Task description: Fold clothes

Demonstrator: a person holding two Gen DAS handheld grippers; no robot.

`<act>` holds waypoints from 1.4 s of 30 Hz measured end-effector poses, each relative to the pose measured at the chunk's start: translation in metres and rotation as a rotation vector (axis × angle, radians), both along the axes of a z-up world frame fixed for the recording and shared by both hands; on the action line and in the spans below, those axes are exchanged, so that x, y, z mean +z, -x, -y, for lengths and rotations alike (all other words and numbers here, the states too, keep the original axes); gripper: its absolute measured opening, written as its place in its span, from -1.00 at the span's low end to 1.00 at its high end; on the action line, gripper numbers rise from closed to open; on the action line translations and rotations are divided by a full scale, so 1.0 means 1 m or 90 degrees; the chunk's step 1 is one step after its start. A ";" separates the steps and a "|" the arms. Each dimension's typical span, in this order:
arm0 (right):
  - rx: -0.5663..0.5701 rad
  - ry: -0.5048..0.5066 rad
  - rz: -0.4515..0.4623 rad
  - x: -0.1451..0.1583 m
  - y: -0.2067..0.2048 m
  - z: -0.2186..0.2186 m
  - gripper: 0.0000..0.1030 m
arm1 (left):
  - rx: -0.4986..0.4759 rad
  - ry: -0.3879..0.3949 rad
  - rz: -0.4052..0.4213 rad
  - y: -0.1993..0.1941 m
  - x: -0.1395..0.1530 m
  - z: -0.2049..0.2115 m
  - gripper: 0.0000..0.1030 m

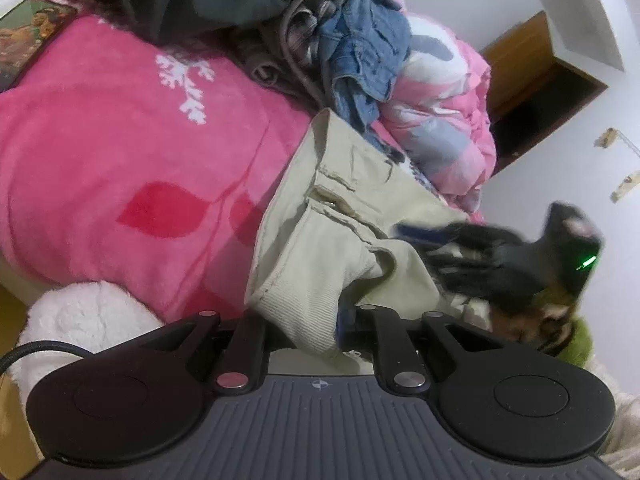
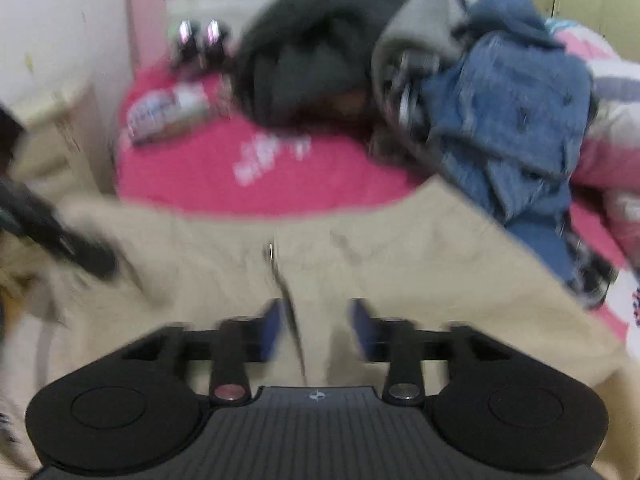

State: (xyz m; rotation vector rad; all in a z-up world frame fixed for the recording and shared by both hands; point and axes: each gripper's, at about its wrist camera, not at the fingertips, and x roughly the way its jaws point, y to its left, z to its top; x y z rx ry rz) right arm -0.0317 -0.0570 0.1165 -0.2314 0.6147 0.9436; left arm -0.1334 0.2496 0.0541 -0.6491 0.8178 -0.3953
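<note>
Beige trousers [image 1: 332, 216] lie on a pink blanket [image 1: 120, 152]. My left gripper [image 1: 316, 332] is shut on a bunched edge of the trousers near the waistband. In the left wrist view my right gripper [image 1: 472, 248] is blurred, low over the trousers at the right. In the right wrist view the trousers [image 2: 400, 264] spread flat with the zip fly in the middle. My right gripper [image 2: 316, 328] is open just above the fly, blue pads apart. The left gripper [image 2: 60, 240] shows blurred at the left edge of the trousers.
A pile of clothes sits at the back of the bed: dark garments [image 2: 304, 52], a grey piece [image 2: 420, 24] and blue denim [image 2: 512, 120]. A pink and white quilt [image 1: 440, 120] lies right. A white fluffy item [image 1: 88, 320] is at lower left. A cream nightstand [image 2: 52, 132] stands left.
</note>
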 end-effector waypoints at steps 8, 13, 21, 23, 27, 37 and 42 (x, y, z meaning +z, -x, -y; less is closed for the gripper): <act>-0.115 -0.013 -0.088 0.000 -0.101 0.018 0.63 | 0.009 0.012 -0.022 0.003 -0.014 -0.007 -0.59; -0.144 0.068 -0.188 -0.054 -0.166 -0.012 0.38 | 0.011 0.006 -0.037 0.001 -0.017 -0.007 -0.48; -0.124 0.087 -0.191 -0.087 -0.208 -0.043 0.34 | 0.011 -0.005 -0.055 -0.005 -0.020 -0.009 -0.37; -0.111 0.106 -0.219 -0.096 -0.214 -0.048 0.32 | 0.009 -0.013 -0.054 -0.005 -0.021 -0.008 -0.35; -0.071 0.129 -0.217 -0.094 -0.202 -0.049 0.06 | 0.010 -0.008 -0.059 -0.006 -0.026 -0.009 -0.34; -0.034 0.089 -0.121 -0.053 -0.155 -0.036 -0.85 | 0.038 0.009 -0.044 0.002 -0.026 -0.006 -0.53; -0.049 -0.002 -0.040 -0.004 -0.130 -0.020 -0.86 | 0.059 -0.025 0.027 0.011 -0.006 0.004 -0.71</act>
